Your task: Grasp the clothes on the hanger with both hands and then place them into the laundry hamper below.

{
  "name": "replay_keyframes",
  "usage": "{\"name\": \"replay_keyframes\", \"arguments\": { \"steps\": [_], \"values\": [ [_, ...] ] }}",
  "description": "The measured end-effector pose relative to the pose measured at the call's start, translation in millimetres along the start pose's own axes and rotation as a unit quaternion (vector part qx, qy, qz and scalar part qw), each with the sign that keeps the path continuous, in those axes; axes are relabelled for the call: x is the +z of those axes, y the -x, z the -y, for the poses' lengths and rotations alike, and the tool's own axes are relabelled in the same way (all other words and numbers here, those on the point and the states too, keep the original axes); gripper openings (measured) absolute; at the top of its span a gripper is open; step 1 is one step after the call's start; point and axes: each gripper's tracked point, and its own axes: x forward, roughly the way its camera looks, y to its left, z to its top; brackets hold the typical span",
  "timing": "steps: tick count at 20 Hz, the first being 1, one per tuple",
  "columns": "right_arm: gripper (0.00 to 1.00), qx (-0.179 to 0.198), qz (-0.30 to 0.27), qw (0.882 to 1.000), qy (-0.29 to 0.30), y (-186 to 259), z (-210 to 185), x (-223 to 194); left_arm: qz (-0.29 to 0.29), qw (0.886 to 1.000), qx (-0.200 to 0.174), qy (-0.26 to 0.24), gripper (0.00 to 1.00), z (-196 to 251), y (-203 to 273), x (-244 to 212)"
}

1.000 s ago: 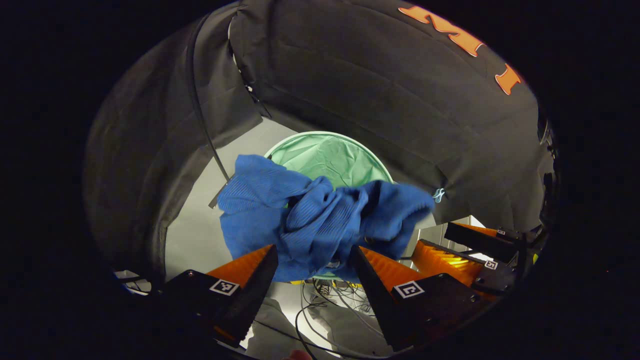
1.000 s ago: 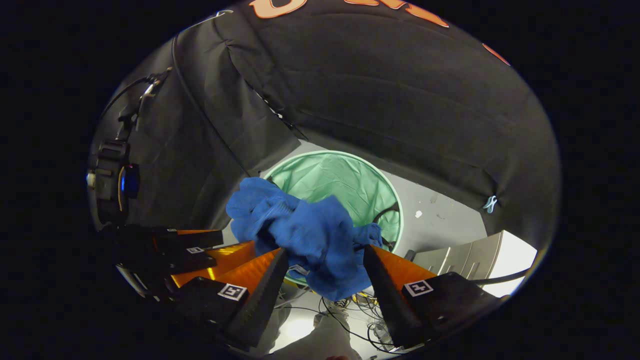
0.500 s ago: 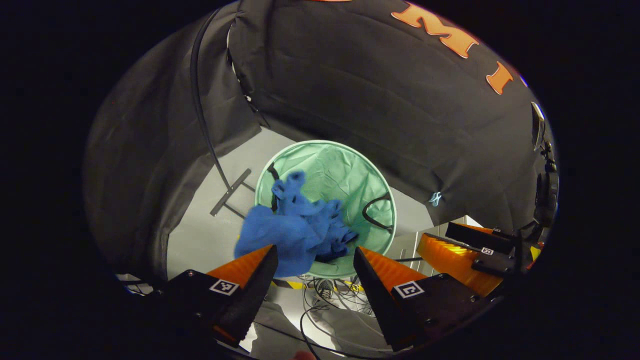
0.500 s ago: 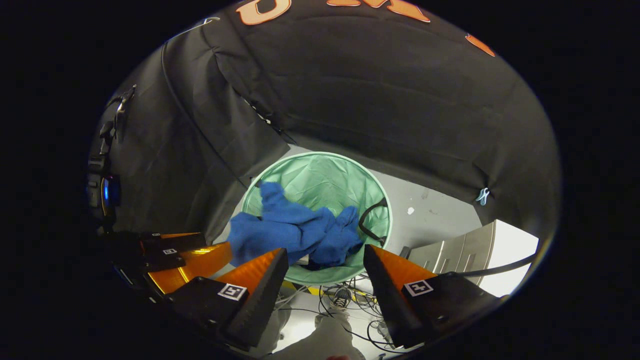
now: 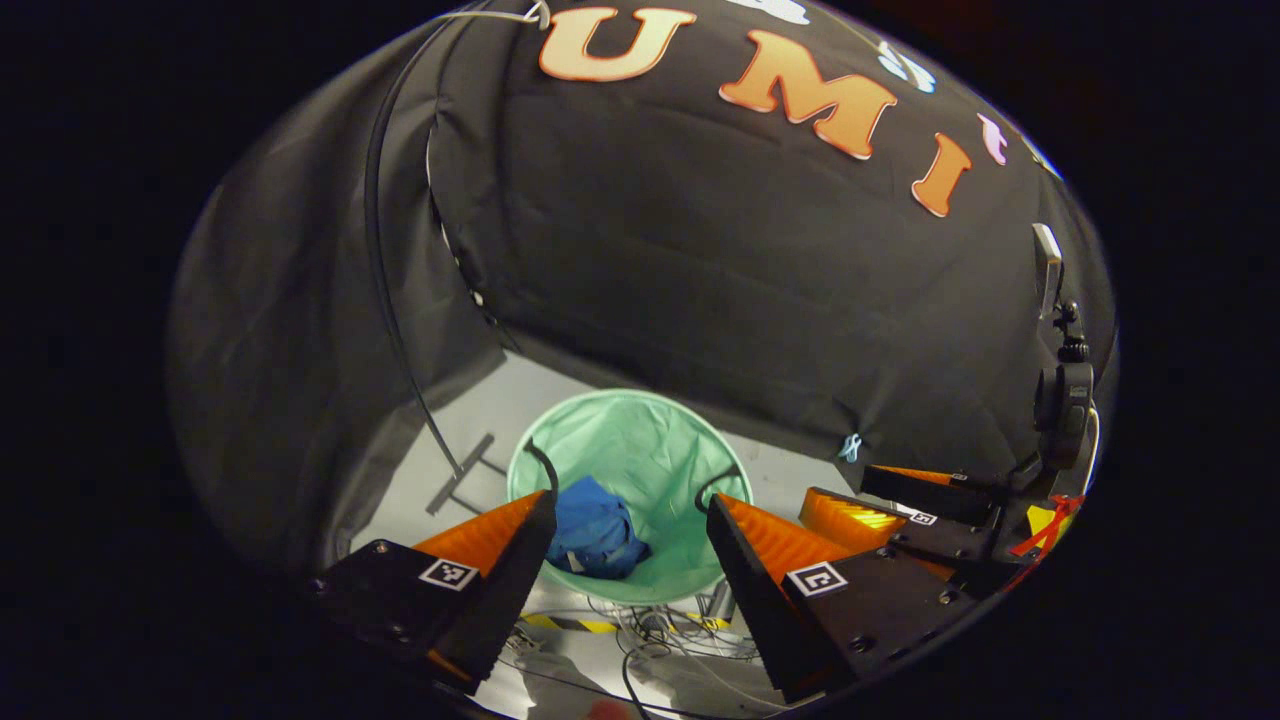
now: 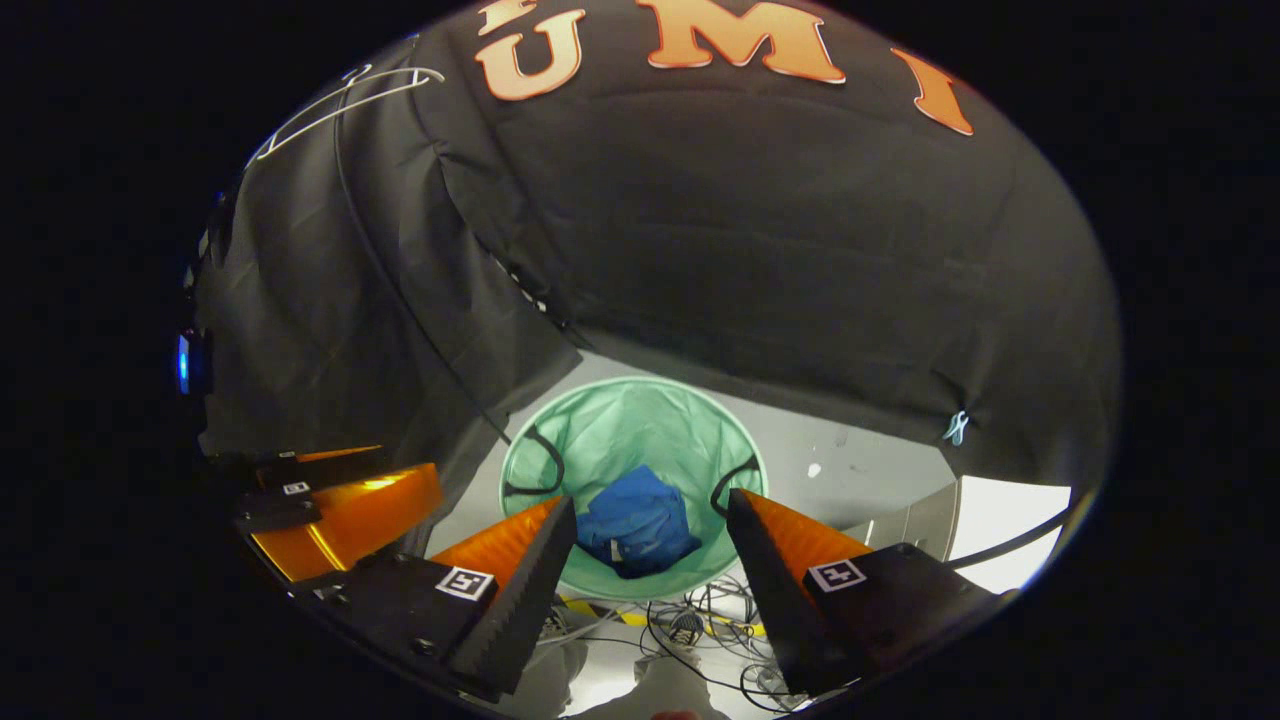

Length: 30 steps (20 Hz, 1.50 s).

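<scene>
Left gripper view: my left gripper (image 5: 630, 500) hangs above the laundry hamper (image 5: 655, 450), fingers spread wide, nothing between them.
Right gripper view: my right gripper (image 6: 650, 500) is also above the hamper (image 6: 620, 425), fingers spread wide, nothing held.
Clothes: one blue bundle (image 5: 592, 528), crumpled, lying inside the hamper on its floor, toward the rim nearest my grippers. Seen in the right gripper view (image 6: 638, 522) it sits in the same near part of the hamper. A small pale tag shows on the bundle's near edge.
Hamper: round, pale green fabric, open top, standing on a light grey floor (image 6: 860, 460). Two dark loop handles, one on each side of the rim; both loops hang inward.
Contact: neither gripper touches the clothes or the hamper; both are well apart from the bundle, higher up.
Other gripper, left gripper view: my right gripper (image 5: 905, 500) shows to the right of the hamper, off to the side of my own fingers.
Other gripper, right gripper view: my left gripper (image 6: 340, 505) shows to the left of the hamper.
Hanger: a white wire hanger (image 6: 345, 95) is high above the hamper, against the black cloth wall, with nothing on it.
Wall: black cloth (image 5: 700, 280) rises directly behind the hamper; a small pale clip (image 5: 850, 447) is pinned at its lower edge, right of the hamper.
Floor clutter: loose cables (image 6: 690, 620) and a strip of yellow-black tape lie just beside the hamper's near rim, below my fingers.
</scene>
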Motion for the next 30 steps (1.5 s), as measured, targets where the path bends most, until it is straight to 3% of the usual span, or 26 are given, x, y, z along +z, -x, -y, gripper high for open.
{"name": "replay_keyframes", "arguments": {
  "steps": [3, 4, 7, 11, 14, 15, 16, 18, 19, 21, 27, 30],
  "values": [
    [0.99, 0.018, 0.053, 0.998, 0.016, 31, 3, 43, 0.071, 0.997, 0.022, -0.001, 0.97, 0, 10, 31],
    [0.99, 0.024, 0.078, 0.996, 0.027, 44, 3, 65, 0.094, 0.995, 0.031, 0.003, 0.93, 1, 14, 42],
    [0.99, 0.041, 0.154, 0.986, 0.053, 86, 9, 122, 0.156, 0.986, 0.058, 0.022, 0.96, 2, 23, 72],
    [0.98, 0.073, 0.227, 0.97, 0.05, 154, 11, 177, 0.249, 0.963, 0.095, 0.032, 0.96, -1, 40, 117],
    [0.98, 0.069, 0.28, 0.957, 0.031, 201, 20, 200, 0.313, 0.943, 0.11, 0.018, 0.95, -8, 47, 153],
    [0.98, 0.066, 0.299, 0.952, 0.022, 219, 23, 205, 0.327, 0.938, 0.113, 0.008, 0.99, -10, 54, 158],
    [0.98, 0.062, 0.317, 0.946, 0.01, 237, 25, 214, 0.342, 0.932, 0.119, -0.002, 0.92, -13, 58, 165],
    [1.0, 0.055, 0.344, 0.937, -0.01, 261, 23, 222, 0.364, 0.92, 0.143, -0.021, 0.95, -23, 80, 178],
    [0.89, 0.052, 0.356, 0.933, -0.017, 271, 23, 223, 0.374, 0.914, 0.151, -0.028, 0.95, -28, 89, 181],
    [0.89, 0.042, 0.385, 0.922, -0.02, 294, 24, 225, 0.395, 0.906, 0.147, -0.031, 0.94, -21, 112, 191],
    [0.89, 0.017, 0.421, 0.907, -0.015, 354, 15, 209, 0.416, 0.9, 0.124, -0.029, 0.92, -25, 160, 178],
    [0.98, 0.012, 0.425, 0.905, -0.016, 371, 5, 191, 0.42, 0.9, 0.115, -0.021, 0.92, -31, 178, 163]
  ]
}}
